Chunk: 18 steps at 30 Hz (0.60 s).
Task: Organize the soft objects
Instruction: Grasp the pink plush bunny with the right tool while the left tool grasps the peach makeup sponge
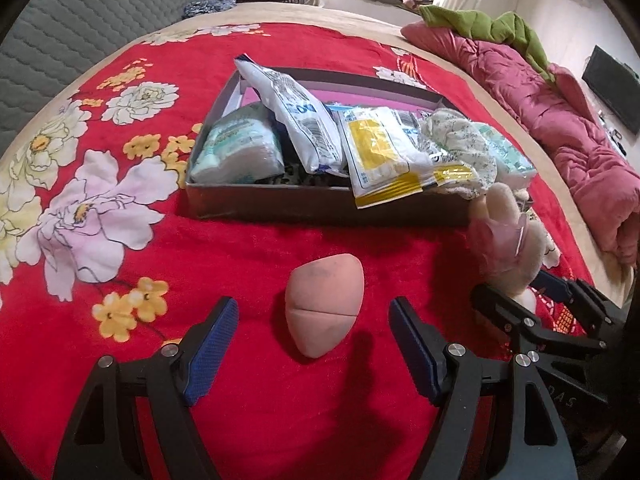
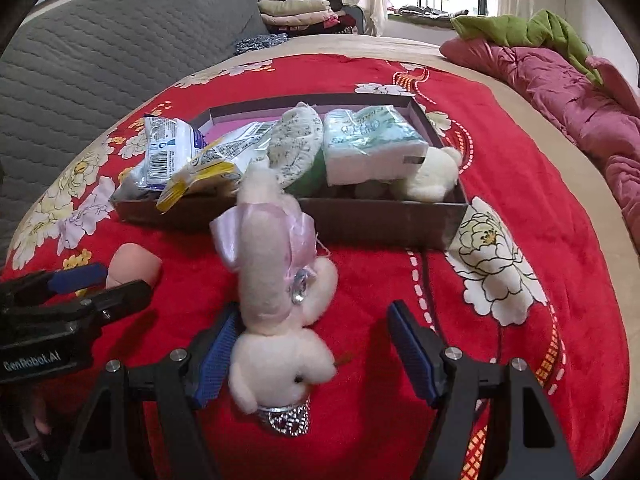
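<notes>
Left gripper [image 1: 312,344]: jaws spread wide, nothing between the pads; angled down at the bedspread with one blue pad on each side of the pink sponge.
Pink sponge [image 1: 323,304]: egg-shaped, lying on the red bedspread just ahead of the left gripper's fingertips and centred in the gap. Not touched. The straddle suggests a grasp is being lined up.
Right gripper [image 2: 310,348]: jaws also wide, not clamped. The plush rabbit lies between them; its head sits against the left-side pad, while the other pad stands clear.
Plush rabbit [image 2: 276,304]: white, with a pink satin bow and a sequinned trim at the head; stretched out on the bedspread, head toward the camera, ears reaching toward the box. Placed off-centre in the jaws, so closing would likely shove it sideways before pinching.
Box [image 2: 380,224]: shallow cardboard tray beyond both grippers, resting on the bedspread. It appears to be the collecting point.
Box contents: tissue packs [image 2: 364,148], a blue-and-white plastic packet [image 1: 296,120], a yellow-labelled packet [image 1: 380,156], a floral cloth pouch [image 2: 296,144] and a small white plush [image 2: 430,176]. Several packets overhang the near wall.
Bedspread [image 1: 100,208]: red with large printed flowers; soft, so items may sink slightly under pressure.
Task status, judged: two loose items remain outside the box.
</notes>
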Available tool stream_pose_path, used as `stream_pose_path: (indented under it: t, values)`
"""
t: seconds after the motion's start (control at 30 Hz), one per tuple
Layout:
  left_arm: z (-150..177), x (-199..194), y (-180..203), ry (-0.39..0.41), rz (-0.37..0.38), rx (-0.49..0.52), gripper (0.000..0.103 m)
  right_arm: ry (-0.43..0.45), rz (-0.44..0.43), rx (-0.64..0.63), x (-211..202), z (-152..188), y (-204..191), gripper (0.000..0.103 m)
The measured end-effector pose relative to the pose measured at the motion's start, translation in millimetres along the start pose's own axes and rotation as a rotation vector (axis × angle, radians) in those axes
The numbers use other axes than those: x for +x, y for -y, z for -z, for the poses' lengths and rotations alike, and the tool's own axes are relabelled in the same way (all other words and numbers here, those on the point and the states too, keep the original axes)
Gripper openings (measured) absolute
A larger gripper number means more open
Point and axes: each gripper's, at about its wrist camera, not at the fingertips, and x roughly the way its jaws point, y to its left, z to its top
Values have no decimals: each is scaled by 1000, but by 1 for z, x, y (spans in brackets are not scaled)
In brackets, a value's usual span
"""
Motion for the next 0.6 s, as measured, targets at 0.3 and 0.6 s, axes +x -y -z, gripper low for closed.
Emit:
stream_pose_path:
  t: [0.3,0.6]
  values:
    - [-4,7,-4,10,33,-36,59,20,-5,-74,0,3,-10,40]
    - [-3,8,6,18,46,6,40,33,-38,-65,-15,1,-4,37]
